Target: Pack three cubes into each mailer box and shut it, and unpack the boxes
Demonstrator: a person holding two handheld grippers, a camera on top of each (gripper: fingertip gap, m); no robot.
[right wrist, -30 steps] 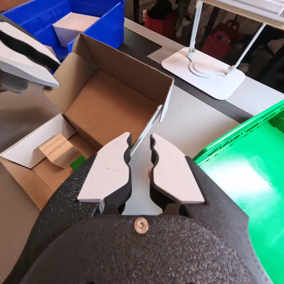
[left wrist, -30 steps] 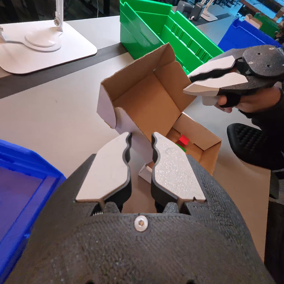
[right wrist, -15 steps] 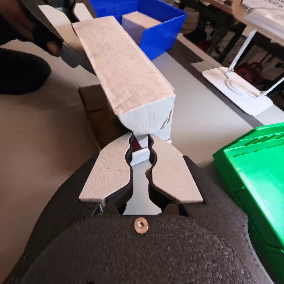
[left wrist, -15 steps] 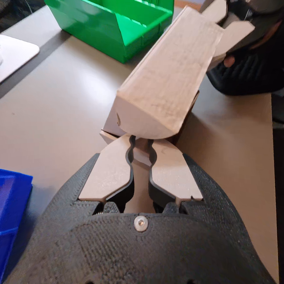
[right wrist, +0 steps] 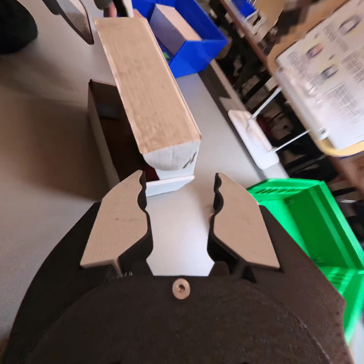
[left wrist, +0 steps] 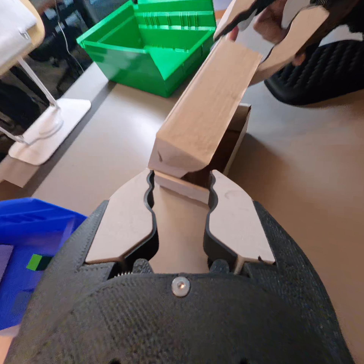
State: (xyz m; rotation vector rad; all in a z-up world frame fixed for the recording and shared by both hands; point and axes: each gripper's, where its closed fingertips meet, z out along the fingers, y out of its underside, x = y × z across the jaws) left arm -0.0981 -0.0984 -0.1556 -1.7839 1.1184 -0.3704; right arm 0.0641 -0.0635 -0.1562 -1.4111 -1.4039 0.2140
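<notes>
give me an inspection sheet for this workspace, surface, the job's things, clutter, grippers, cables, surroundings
Surface: plain grey-beige table, with a dark strip along its far edge.
Job's things: brown cardboard mailer box on the table, its white-faced lid folded partly down but not shut; its contents are hidden. A white box sits in the blue plastic bin; the green plastic bin shows no contents.
Clutter: white flat-based stand at the table's far edge.
Grippers: left gripper open at one end of the box; right gripper open at the other end; neither grips anything.
Cables: nothing seen clearly.
Surroundings: black mesh chair; blurred shelving and papers behind.
</notes>
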